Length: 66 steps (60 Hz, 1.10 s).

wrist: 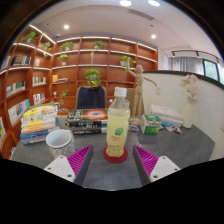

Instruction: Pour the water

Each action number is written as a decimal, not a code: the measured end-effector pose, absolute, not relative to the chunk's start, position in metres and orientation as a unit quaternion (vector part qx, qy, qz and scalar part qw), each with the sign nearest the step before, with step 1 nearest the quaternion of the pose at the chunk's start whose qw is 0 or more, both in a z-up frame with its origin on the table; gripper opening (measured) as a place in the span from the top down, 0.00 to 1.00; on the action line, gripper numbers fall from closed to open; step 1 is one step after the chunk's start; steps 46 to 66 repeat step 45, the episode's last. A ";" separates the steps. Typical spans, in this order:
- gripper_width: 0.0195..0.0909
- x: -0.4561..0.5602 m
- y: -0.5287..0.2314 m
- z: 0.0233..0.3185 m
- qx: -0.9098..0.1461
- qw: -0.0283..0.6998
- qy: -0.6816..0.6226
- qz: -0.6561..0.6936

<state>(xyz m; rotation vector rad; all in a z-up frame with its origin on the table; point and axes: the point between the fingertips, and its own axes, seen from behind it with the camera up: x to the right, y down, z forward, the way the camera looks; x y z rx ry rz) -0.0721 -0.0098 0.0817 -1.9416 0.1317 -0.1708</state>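
A clear plastic bottle with a white cap, a green label and yellowish liquid stands upright on a red coaster on the grey table. My gripper is open, its pink pads spread wide at either side. The bottle stands just ahead of the fingertips, centred between them, with clear gaps on both sides. To the left, beyond the left finger, sits a white bowl.
A stack of colourful books lies at the far left of the table. A dark box and a green packet sit behind the bottle. A chair and wooden bookshelves fill the background.
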 end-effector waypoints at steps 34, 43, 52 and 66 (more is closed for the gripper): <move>0.15 -0.102 -0.163 0.140 -0.806 0.590 0.030 -0.047; 0.14 -0.106 -0.171 0.136 -0.808 0.587 0.033 -0.037; 0.15 -0.105 -0.172 0.135 -0.809 0.586 0.029 -0.041; 0.15 -0.105 -0.172 0.135 -0.809 0.586 0.029 -0.041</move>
